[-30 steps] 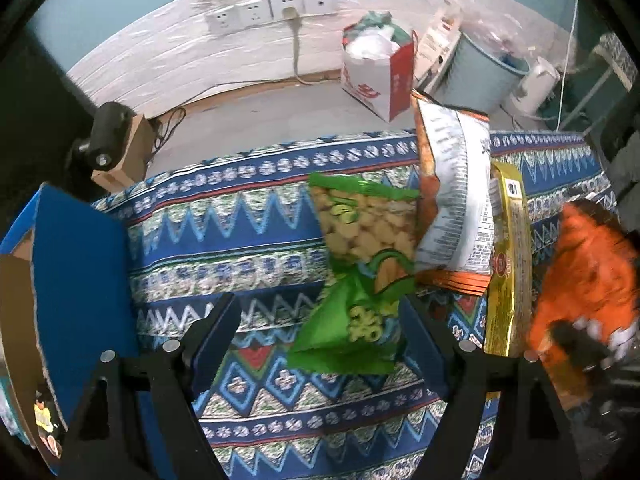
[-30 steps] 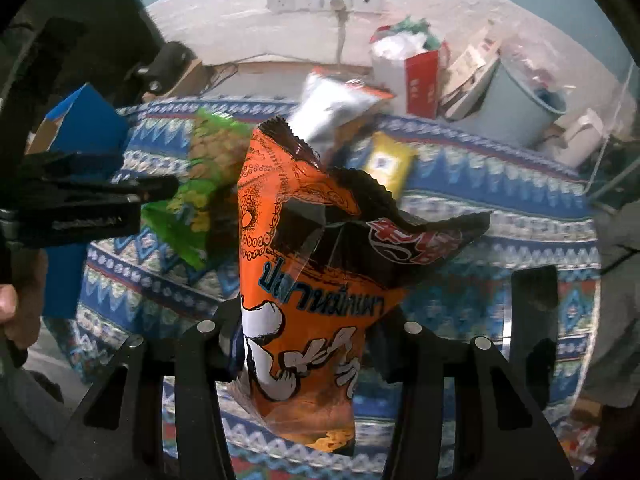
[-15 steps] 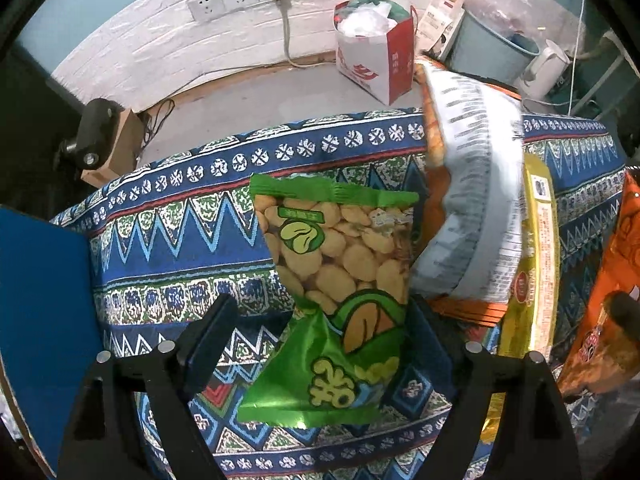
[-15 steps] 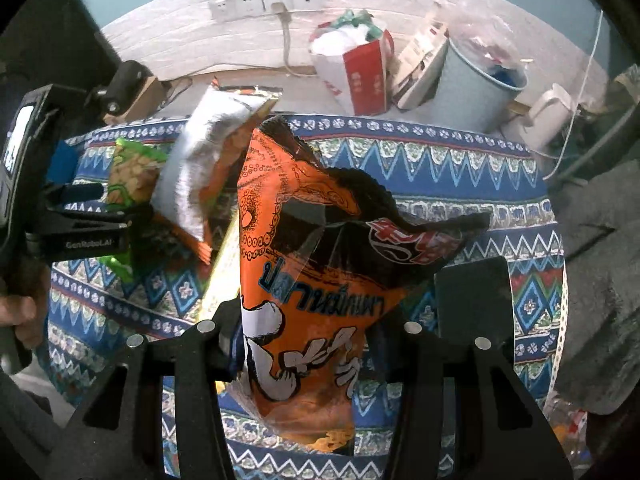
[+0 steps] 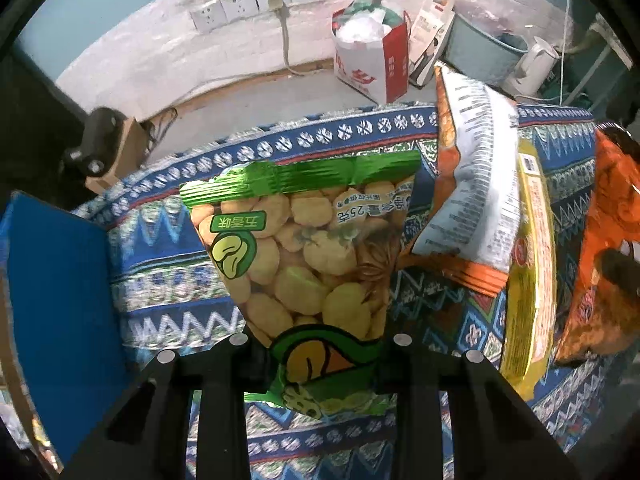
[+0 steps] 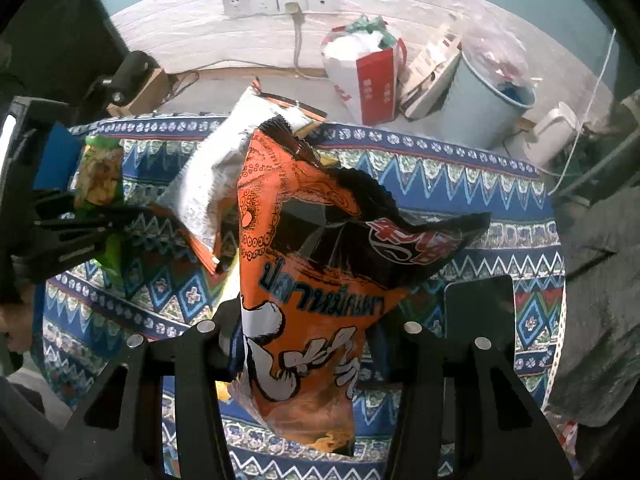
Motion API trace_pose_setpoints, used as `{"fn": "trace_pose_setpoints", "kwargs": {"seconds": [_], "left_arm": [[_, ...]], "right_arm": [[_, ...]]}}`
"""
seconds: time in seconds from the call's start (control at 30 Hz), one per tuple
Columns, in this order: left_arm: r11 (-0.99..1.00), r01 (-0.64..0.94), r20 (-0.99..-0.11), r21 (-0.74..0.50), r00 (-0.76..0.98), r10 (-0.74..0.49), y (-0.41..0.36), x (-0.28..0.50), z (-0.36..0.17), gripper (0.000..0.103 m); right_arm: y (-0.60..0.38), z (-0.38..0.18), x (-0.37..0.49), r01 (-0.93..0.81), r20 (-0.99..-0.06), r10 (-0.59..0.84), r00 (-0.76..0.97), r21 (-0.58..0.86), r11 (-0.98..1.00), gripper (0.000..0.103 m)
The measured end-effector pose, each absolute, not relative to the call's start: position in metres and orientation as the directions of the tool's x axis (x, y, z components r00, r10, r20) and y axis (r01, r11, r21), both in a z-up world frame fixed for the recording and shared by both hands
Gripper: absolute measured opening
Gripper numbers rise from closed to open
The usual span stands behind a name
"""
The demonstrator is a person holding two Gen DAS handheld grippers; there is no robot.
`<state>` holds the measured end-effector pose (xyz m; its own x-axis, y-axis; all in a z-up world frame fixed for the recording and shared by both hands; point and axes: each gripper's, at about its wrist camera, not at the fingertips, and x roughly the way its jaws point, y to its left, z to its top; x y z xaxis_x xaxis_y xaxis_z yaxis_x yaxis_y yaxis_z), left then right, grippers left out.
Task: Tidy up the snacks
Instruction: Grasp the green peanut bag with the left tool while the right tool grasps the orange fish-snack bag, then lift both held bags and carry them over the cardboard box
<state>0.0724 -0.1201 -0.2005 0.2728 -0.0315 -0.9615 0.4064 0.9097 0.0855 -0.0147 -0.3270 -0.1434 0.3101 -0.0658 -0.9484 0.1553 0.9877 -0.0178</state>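
While my left gripper (image 5: 320, 354) clamps the lower end of the green crinkled-foil packet of broad beans (image 5: 308, 252), its jaws having just closed onto it, the packet's long axis runs from 6 to 12 o'clock in the left wrist view, top seal farthest from me.

Right gripper (image 6: 306, 340): partly closed on the base of the orange-and-black crisp bag (image 6: 320, 248), bag upright toward 12 o'clock.

Neighbours of the green packet: silver-and-orange foil bag (image 5: 472, 196) touching or just beside it at 2 o'clock; narrow yellow packet (image 5: 528, 268) beyond at 3 o'clock.

Blue flat-sided box (image 5: 60, 300): at 9 o'clock, nearer my left hand, probably the destination.

Patterned blue woven cloth (image 5: 160, 280): bare between packet and box; table edge at 12 o'clock.
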Motion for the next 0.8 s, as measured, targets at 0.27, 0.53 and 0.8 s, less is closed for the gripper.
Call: {"fn": "trace_pose_setpoints", "kwargs": {"seconds": [0.27, 0.53, 0.8], "left_arm": [[0.905, 0.412, -0.938, 0.105, 0.343, -0.047, -0.106, 0.05, -0.162, 0.033], [0.903, 0.406, -0.915, 0.142, 0.401, -0.036, -0.084, 0.032, -0.136, 0.033], [0.911, 0.379, -0.891, 0.16, 0.453, -0.033, -0.057, 0.019, -0.111, 0.033]], "right_arm": [[-0.306, -0.127, -0.011, 0.123, -0.936, -0.071, 0.345, -0.03, 0.992, 0.047], [-0.275, -0.11, -0.006, 0.071, -0.922, -0.059, 0.384, -0.034, 0.997, 0.047], [-0.239, -0.09, -0.001, 0.018, -0.906, -0.031, 0.423, -0.025, 1.0, 0.047]]}}
